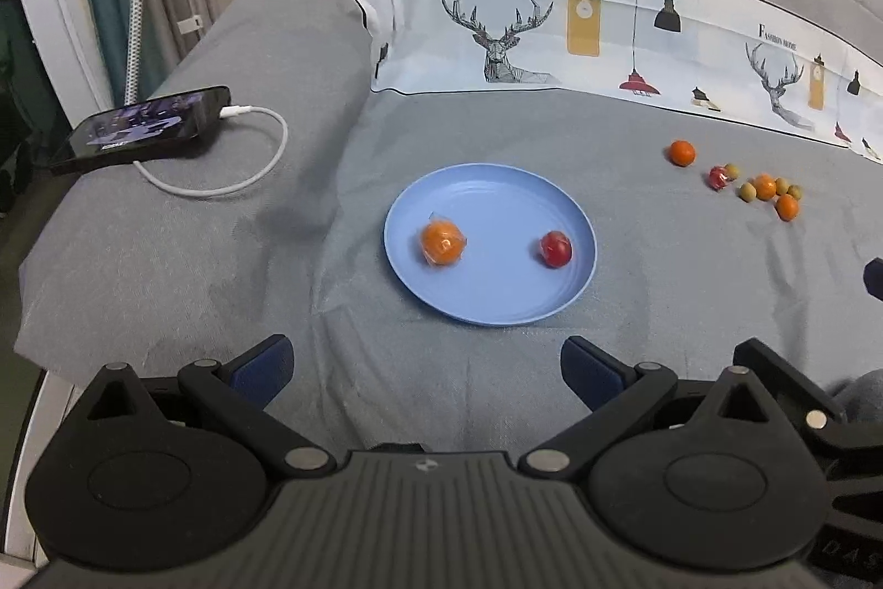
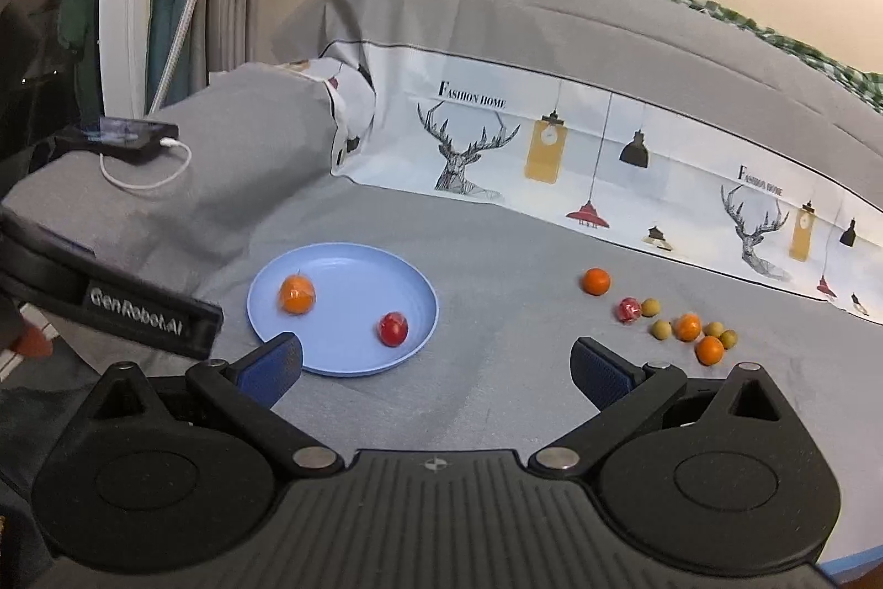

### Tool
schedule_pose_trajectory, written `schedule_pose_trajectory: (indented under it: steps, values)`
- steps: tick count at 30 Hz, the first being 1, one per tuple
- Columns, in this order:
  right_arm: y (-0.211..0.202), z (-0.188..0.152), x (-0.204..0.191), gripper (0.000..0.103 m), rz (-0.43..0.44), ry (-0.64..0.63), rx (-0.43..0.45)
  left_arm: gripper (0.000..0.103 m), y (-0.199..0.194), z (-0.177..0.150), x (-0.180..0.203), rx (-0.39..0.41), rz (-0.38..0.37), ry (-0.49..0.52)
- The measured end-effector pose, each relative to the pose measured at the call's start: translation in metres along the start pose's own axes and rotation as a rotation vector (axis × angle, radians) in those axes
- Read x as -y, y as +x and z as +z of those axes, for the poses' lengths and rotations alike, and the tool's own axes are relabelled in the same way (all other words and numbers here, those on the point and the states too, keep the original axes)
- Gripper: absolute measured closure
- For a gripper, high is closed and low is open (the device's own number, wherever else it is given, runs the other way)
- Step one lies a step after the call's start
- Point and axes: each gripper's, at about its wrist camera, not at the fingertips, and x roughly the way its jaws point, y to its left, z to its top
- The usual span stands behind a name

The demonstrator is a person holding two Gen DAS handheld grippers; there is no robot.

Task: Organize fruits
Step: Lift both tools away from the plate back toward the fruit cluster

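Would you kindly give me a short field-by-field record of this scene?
surface: grey bedsheet
plate: blue plate, holds wrapped orange fruit and wrapped red fruit
loose fruits: cluster right of the plate, orange, red and green ones, on the sheet
left gripper: open, empty
right gripper: open, empty
other: phone charging on a white cable

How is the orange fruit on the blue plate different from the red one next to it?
The orange fruit looks bigger than the red fruit. The orange fruit lies near the left side of the blue plate, the red fruit near the right side. The orange fruit seems to sit in a clear wrapper; I cannot tell that for the red fruit. Both are round, lie on the plate, and touch no fingers.
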Motion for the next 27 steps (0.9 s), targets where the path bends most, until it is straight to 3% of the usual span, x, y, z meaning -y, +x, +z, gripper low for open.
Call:
schedule_pose_trajectory:
  steps: [13, 27]
  values:
    - [-0.029, -0.006, -0.005, 0.001, -0.005, -0.009, 0.041, 0.000, -0.028, -0.008, 0.013, 0.024, 0.046, 0.036]
    - [-0.025, -0.005, -0.004, 0.001, 0.010, -0.002, 0.018, 0.000, -0.024, -0.010, 0.014, 0.002, 0.062, 0.059]
